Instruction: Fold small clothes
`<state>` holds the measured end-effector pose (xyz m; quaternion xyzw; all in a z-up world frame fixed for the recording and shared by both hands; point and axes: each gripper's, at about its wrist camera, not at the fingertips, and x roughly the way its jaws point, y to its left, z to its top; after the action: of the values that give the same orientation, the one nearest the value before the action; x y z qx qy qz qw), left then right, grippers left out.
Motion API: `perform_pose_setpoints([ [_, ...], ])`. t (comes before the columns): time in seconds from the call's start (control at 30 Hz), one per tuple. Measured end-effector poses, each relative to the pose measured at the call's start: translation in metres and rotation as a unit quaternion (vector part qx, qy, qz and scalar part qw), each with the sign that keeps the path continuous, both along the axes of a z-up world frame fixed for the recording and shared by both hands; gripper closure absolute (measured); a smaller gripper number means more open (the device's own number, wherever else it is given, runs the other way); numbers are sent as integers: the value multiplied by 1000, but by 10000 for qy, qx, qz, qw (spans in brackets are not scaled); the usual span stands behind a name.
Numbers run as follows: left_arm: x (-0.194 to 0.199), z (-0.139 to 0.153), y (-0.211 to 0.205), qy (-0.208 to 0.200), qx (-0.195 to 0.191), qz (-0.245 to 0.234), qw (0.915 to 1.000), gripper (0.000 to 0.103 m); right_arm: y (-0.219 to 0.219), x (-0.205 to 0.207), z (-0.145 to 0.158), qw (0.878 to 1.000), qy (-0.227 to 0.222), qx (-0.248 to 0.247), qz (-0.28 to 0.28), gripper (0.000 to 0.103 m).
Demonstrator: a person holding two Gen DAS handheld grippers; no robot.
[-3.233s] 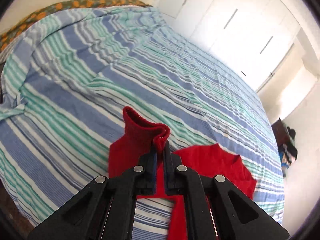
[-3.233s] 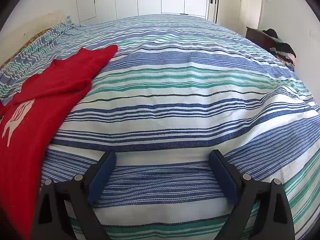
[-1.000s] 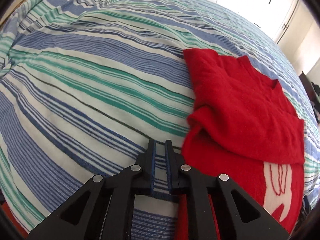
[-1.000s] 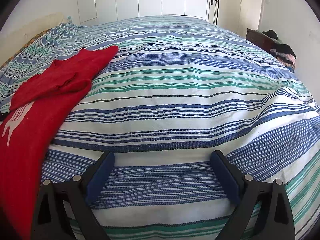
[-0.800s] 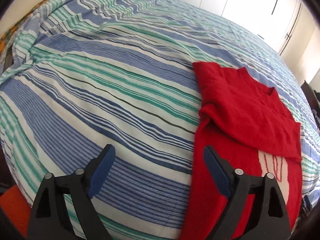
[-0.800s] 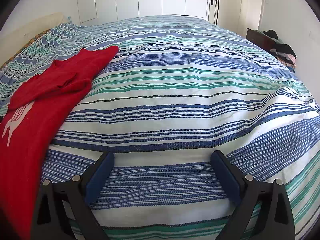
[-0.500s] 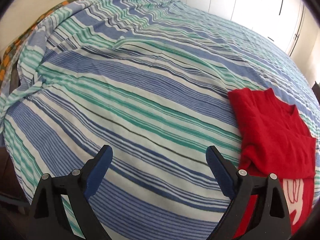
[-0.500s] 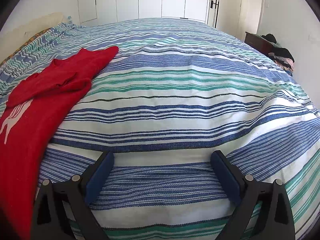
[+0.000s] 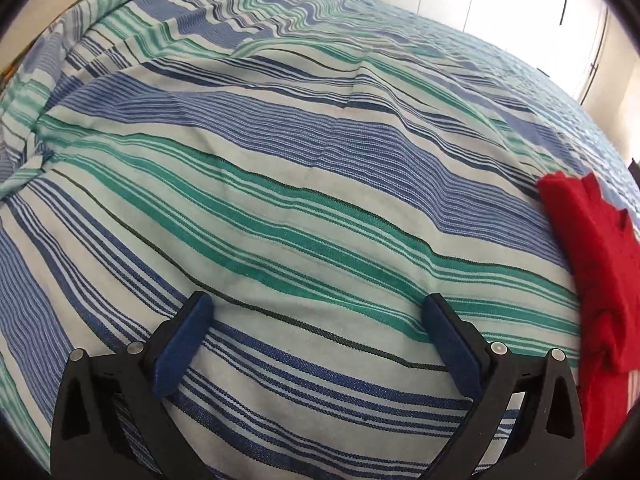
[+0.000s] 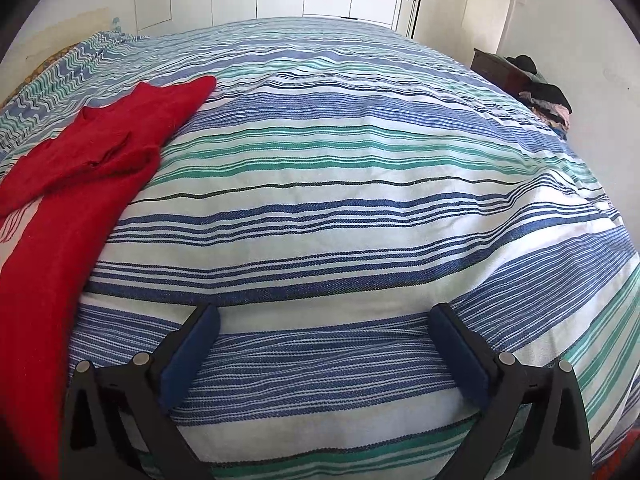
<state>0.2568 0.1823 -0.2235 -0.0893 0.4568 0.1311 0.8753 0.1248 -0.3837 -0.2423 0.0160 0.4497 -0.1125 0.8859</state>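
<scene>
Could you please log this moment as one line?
left tongs: opening, empty | right tongs: opening, empty | red sweater: sleeve folded, on bed

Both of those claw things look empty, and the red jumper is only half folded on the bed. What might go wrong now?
The sleeve already laid across the red jumper sits loose and rumpled, so it may slip back when the next fold is lifted.

The left gripper and right gripper, jaws opening and nothing between them, hang over the striped bedspread, not the jumper. A hasty grab might pinch bedspread along with the jumper.
</scene>
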Motion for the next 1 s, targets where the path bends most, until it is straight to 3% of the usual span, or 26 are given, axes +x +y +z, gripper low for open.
perform_pose_setpoints([
  [0.6, 4, -2, 0, 51, 69, 7, 10000, 0, -1, 12, 3, 9972, 636, 114, -370, 1],
  [1.0, 4, -2, 0, 51, 68, 8, 10000, 0, 2, 20, 6, 9863, 1204, 161, -1117, 1],
])
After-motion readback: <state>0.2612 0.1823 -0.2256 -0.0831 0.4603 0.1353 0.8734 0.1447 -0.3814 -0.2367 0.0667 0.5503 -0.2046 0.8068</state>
